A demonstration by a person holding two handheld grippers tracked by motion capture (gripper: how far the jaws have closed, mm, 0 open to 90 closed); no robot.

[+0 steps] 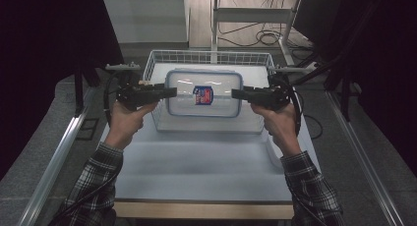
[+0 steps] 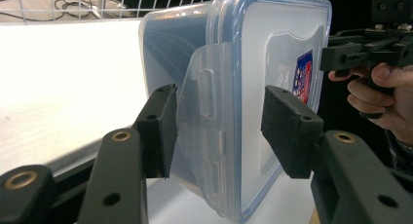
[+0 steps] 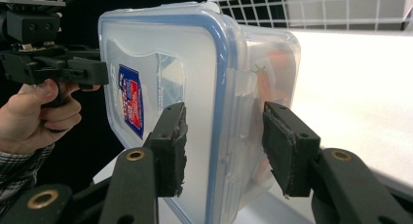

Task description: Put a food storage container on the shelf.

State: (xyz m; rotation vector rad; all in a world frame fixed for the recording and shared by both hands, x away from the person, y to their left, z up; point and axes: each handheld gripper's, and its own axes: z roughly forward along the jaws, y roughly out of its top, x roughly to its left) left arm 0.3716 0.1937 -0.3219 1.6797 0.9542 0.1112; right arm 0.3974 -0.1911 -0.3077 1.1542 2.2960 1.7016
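In the left gripper view the two black pads (image 2: 287, 131) of the left gripper (image 2: 219, 131) stand apart, one on each side of the short end of the plastic box (image 2: 272, 48); the far pad sits off the lid with a gap showing, while the near pad lies against the latch flap (image 2: 202, 112), so the jaws are open around the edge and not yet clamped. The right gripper (image 3: 226, 146) is much the same in its own view: its pads (image 3: 282, 146) straddle the opposite end of the box, the inner one close to the lid (image 3: 195, 78) and the outer one clear of the side wall, jaws spread. The box itself hangs or rests between the two tools over the wire basket (image 1: 162, 59), lid up with its red and blue sticker (image 1: 203, 95) showing in the high view, at the far end of the white table (image 1: 206, 162); whether its base touches the basket floor cannot be told. To do this step well, I would judge that both jaws should close together and evenly, biting the rim and lid rather than the loose flap, which could flex or pop open under pressure. The hands (image 1: 129, 119) should keep both tools level and opposed so the box does not tip.
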